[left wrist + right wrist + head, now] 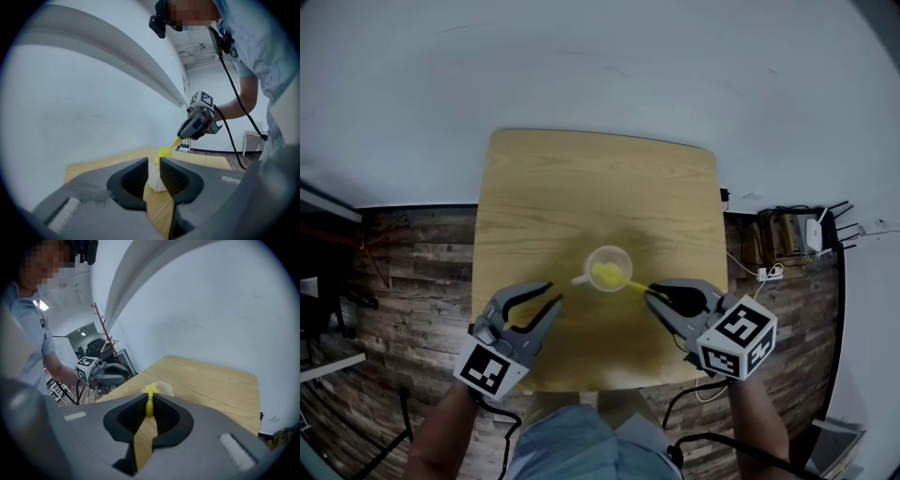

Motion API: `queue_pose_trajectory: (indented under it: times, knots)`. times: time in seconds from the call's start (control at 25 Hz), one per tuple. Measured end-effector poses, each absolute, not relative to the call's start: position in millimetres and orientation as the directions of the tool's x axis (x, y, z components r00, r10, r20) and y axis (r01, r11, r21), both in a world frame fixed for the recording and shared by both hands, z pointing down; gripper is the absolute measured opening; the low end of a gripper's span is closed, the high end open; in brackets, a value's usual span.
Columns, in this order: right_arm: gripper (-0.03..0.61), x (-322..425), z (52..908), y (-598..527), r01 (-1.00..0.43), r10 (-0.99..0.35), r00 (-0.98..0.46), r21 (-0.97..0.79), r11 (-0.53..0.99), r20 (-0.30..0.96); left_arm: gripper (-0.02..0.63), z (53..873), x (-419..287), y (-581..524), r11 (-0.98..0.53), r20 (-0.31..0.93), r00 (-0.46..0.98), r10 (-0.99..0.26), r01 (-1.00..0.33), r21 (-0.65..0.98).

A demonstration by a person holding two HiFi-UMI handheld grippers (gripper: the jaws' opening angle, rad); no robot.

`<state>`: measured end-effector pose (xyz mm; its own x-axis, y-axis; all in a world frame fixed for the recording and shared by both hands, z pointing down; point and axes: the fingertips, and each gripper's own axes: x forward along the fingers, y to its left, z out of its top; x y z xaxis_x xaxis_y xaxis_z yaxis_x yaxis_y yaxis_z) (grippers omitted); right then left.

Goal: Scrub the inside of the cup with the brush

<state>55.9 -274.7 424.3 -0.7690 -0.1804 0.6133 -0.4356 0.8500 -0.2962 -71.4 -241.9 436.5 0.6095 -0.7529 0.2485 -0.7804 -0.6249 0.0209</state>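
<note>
A white cup (608, 265) stands on the wooden table (581, 178), its small handle pointing left. The yellow brush (619, 279) has its head inside the cup, and its handle slants out to the right. My right gripper (656, 293) is shut on that handle; in the right gripper view the brush (149, 401) sits pinched between the jaws with the cup (165, 389) just beyond. My left gripper (553, 292) is open and holds nothing, a short way left of the cup's handle. In the left gripper view the cup (157, 180) shows through the gap between the jaws, with the right gripper (183, 136) above it.
The table's front edge lies just below both grippers. Plank flooring (422, 281) surrounds the table. A power strip with cables (769, 273) and a white router (814, 234) lie on the floor to the right. A coat stand (104, 331) is by the far wall.
</note>
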Motion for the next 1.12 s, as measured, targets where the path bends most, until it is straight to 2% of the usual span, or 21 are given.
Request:
queue_pose_trajectory:
  times: [0.28, 0.52, 0.88, 0.96, 1.04, 1.12]
  knots:
    - [0.04, 63.9, 393.8, -275.1, -0.467, -0.262, -0.825, -0.343, 0.815, 0.5, 0.098, 402.6, -83.6, -235.1, -0.521, 0.224, 0.513, -0.829, -0.853, 0.031]
    - [0.04, 75.7, 354.3, -259.1, -0.484, -0.373, -0.867, -0.374, 0.791, 0.332, 0.098, 373.6, -61.6, -216.3, -0.5, 0.196, 0.486, -0.852, -0.866, -0.026]
    - [0.04, 103.2, 311.4, -203.4, -0.52, -0.483, -0.854, -0.28, 0.807, 0.196, 0.094, 338.6, -7.1, -157.1, -0.48, 0.133, 0.47, -0.872, -0.876, -0.046]
    - [0.04, 110.3, 301.5, -185.6, -0.528, -0.499, -0.849, -0.243, 0.814, 0.173, 0.074, 330.1, 2.3, -140.9, -0.468, 0.117, 0.459, -0.881, -0.881, -0.065]
    - [0.04, 116.9, 293.9, -168.2, -0.534, -0.511, -0.845, -0.217, 0.817, 0.156, 0.018, 321.0, 8.3, -125.6, -0.443, 0.1, 0.435, -0.895, -0.893, -0.082]
    - [0.04, 121.5, 289.5, -153.4, -0.536, -0.517, -0.844, -0.206, 0.819, 0.142, 0.018, 311.8, 12.3, -112.5, -0.415, 0.082, 0.409, -0.909, -0.905, -0.091]
